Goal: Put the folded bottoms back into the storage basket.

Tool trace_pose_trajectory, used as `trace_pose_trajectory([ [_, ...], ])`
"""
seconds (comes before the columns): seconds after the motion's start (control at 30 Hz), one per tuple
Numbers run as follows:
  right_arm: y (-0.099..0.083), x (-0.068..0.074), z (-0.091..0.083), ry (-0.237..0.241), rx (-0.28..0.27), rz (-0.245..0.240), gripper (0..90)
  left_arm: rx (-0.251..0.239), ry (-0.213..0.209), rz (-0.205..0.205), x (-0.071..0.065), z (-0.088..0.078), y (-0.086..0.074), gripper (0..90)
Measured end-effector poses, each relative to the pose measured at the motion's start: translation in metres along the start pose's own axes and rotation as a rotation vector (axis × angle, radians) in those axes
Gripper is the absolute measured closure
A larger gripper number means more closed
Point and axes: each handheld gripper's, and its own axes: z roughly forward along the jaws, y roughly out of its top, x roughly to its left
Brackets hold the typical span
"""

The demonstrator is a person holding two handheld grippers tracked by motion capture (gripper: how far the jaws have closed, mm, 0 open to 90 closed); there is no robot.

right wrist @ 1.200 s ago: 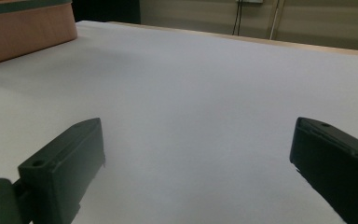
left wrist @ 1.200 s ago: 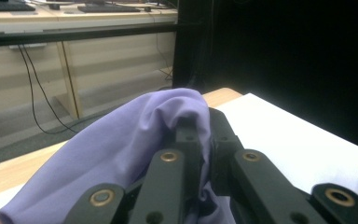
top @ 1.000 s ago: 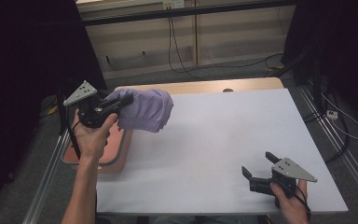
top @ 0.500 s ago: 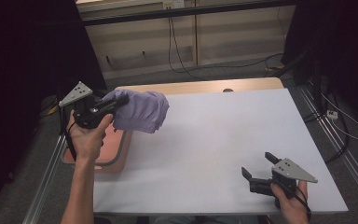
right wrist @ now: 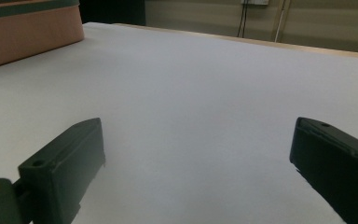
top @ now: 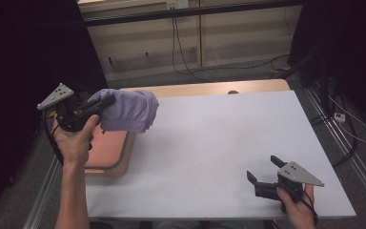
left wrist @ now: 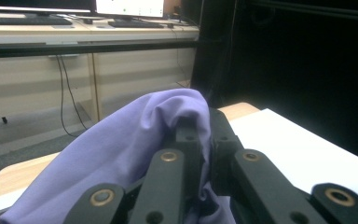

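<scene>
Left tongs (top: 106, 101) clamping purple cloth (top: 128, 109), white table (top: 209, 138), dark room

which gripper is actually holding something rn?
The left gripper: jaws shut on the purple cloth, lifted above the table. The right gripper is open, empty.
</scene>
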Motion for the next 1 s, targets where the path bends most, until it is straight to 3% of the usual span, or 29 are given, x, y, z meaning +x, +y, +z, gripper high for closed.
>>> trace_pose_trajectory([
  [0.5,0.0,0.001,0.0,0.007,0.0,-0.008,3.0,-0.041,0.073,-0.057,0.031,-0.029,0.0,85.9],
  [0.63,0.0,0.0,0.0,0.004,0.003,-0.008,3.0,-0.03,0.092,-0.08,0.038,-0.033,-0.003,86.0],
  [1.0,0.0,0.001,0.0,0.009,0.002,-0.01,3.0,0.002,0.13,-0.09,0.051,-0.037,-0.01,85.9],
])
